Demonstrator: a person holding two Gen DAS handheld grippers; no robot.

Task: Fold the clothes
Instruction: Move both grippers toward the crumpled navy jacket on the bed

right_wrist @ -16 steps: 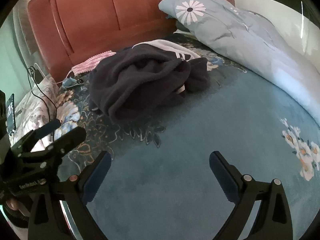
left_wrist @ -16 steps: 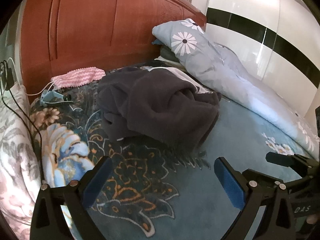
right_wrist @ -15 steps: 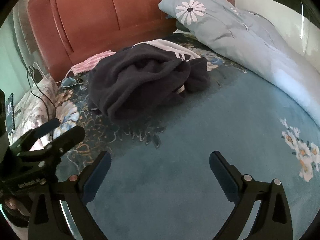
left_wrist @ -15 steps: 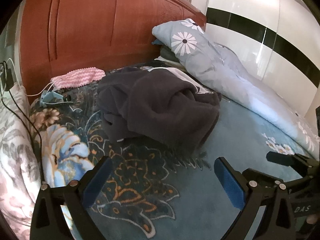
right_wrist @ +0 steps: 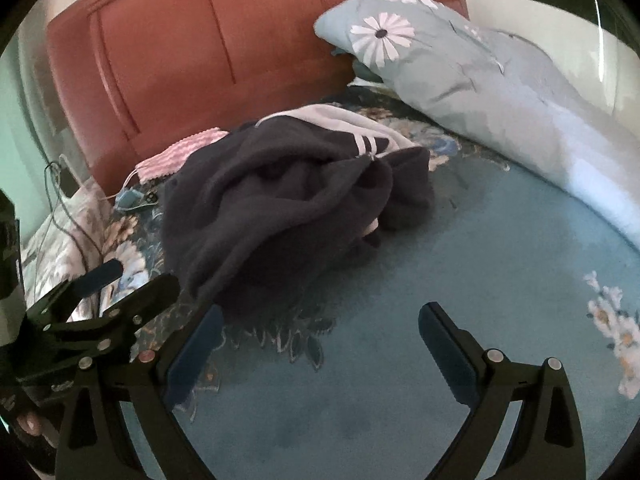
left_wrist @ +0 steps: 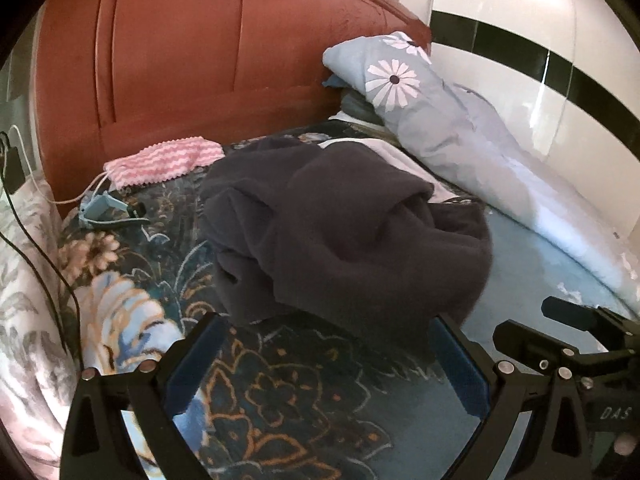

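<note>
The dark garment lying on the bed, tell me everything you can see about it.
The dark garment is a fleecy, charcoal-coloured piece, crumpled in an unfolded heap on the floral bedspread. A pale panel with three white stripes shows at its far side. It lies near the headboard, its far edge hiding part of a pink striped cloth. Both grippers, left and right, hover open just short of it, touching nothing.

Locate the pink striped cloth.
In the left wrist view, the pink striped cloth lies upper left, against the headboard, just behind the dark garment.
</note>
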